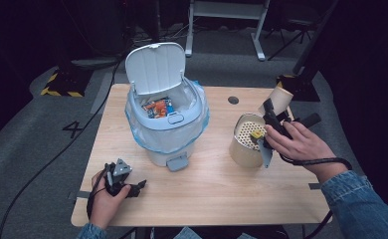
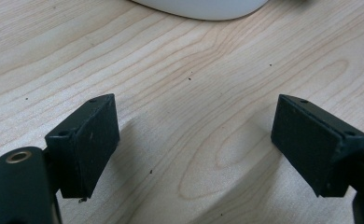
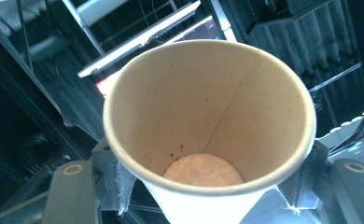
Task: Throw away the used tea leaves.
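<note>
A white pedal bin [image 1: 168, 137] stands at the table's middle left, its lid [image 1: 154, 67] up and a pale blue bag lining it; colourful wrappers [image 1: 157, 107] lie inside. A tan cylinder [image 1: 242, 147] with a perforated insert holds a small yellow piece [image 1: 256, 134]. Just above and behind it, my right gripper [image 1: 272, 118] is shut on a paper cup [image 1: 280, 97]. In the right gripper view the cup [image 3: 208, 116] is empty, its mouth facing the camera, gripped low down by my right gripper [image 3: 208, 198]. My left gripper [image 1: 137, 188] rests open on the table in front of the bin, jaws wide [image 2: 194, 140].
The wooden table [image 1: 207, 191] has a round cable hole [image 1: 233, 99] at the back right. The bin's foot pedal [image 1: 177, 163] juts toward me, and the bin's base [image 2: 203, 7] lies just ahead of my left jaws. Dark floor and desk legs [image 1: 259, 47] lie beyond.
</note>
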`<move>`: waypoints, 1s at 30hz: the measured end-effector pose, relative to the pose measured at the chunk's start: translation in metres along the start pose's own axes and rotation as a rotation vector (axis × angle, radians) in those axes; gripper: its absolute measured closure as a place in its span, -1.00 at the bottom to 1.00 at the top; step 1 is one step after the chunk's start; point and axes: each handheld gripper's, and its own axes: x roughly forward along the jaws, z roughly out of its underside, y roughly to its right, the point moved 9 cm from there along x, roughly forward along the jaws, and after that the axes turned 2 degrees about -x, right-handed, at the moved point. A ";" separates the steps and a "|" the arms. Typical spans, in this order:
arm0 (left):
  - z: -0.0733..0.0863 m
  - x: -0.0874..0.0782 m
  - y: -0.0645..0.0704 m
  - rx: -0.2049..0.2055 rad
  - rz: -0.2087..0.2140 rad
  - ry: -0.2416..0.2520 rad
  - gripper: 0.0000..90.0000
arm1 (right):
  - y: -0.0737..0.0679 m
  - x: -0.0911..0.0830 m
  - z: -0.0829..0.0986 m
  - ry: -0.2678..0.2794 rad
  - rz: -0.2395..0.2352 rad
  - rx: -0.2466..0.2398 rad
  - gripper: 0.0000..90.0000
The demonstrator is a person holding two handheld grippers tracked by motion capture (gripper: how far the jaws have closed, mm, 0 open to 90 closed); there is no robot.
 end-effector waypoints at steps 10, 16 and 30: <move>0.000 0.000 0.000 0.000 0.000 0.000 -0.66 | -0.003 0.003 0.019 0.138 -0.108 0.529 -0.29; 0.000 0.000 0.000 -0.001 0.000 0.000 -0.66 | -0.009 0.004 0.026 0.245 -0.223 0.915 -0.30; 0.000 0.000 0.000 0.000 0.000 0.000 -0.66 | -0.030 0.008 0.014 0.586 -0.611 1.927 -0.32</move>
